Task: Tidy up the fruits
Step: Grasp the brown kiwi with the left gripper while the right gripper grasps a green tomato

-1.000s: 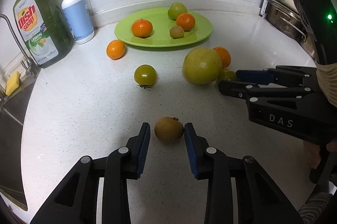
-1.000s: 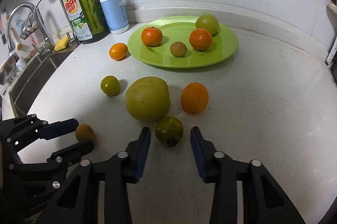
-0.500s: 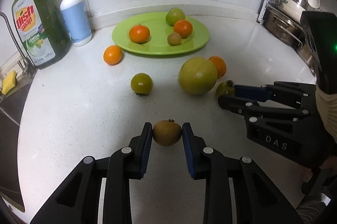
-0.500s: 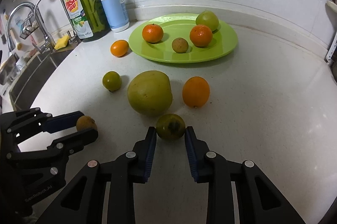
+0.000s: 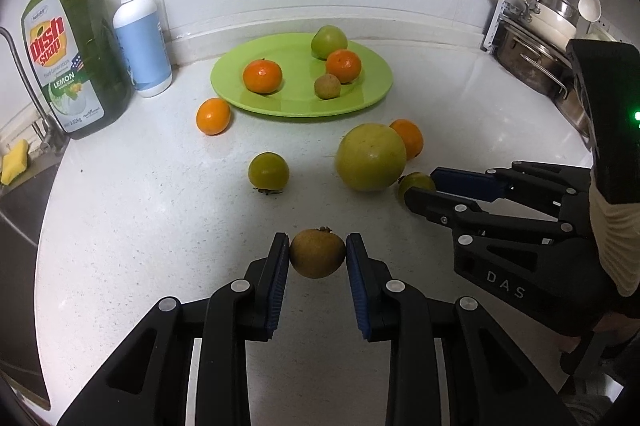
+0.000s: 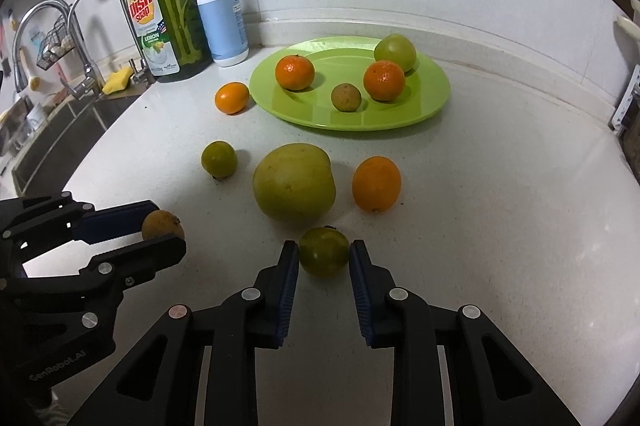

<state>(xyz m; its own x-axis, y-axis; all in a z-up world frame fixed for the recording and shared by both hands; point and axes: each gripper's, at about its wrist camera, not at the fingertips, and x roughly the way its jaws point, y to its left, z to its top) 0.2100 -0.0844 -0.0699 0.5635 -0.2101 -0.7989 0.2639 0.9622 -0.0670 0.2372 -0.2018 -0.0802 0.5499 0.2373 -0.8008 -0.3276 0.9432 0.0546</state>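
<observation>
My left gripper (image 5: 317,252) is shut on a small brown fruit (image 5: 317,253), its blue pads pressing both sides just above the white counter. My right gripper (image 6: 324,253) is shut on a small dark green fruit (image 6: 323,251) in front of a big yellow-green fruit (image 6: 294,181). Each gripper also shows in the other's view: the right gripper (image 5: 420,186) with the green fruit (image 5: 414,182), the left gripper (image 6: 164,226) with the brown fruit (image 6: 162,223). A lime green plate (image 5: 372,98) at the back holds two oranges, a green fruit and a small brown fruit.
Loose on the counter lie an orange (image 6: 376,183), another small green fruit (image 6: 219,159) and a small orange (image 6: 231,98). A dish soap bottle (image 5: 70,50) and a pump bottle (image 5: 142,50) stand back left by the sink (image 6: 60,134). Pots (image 5: 536,62) sit at the right.
Both grippers have shut: the left closed on the brown fruit, the right on the dark green fruit. Neither hand has shifted much.
</observation>
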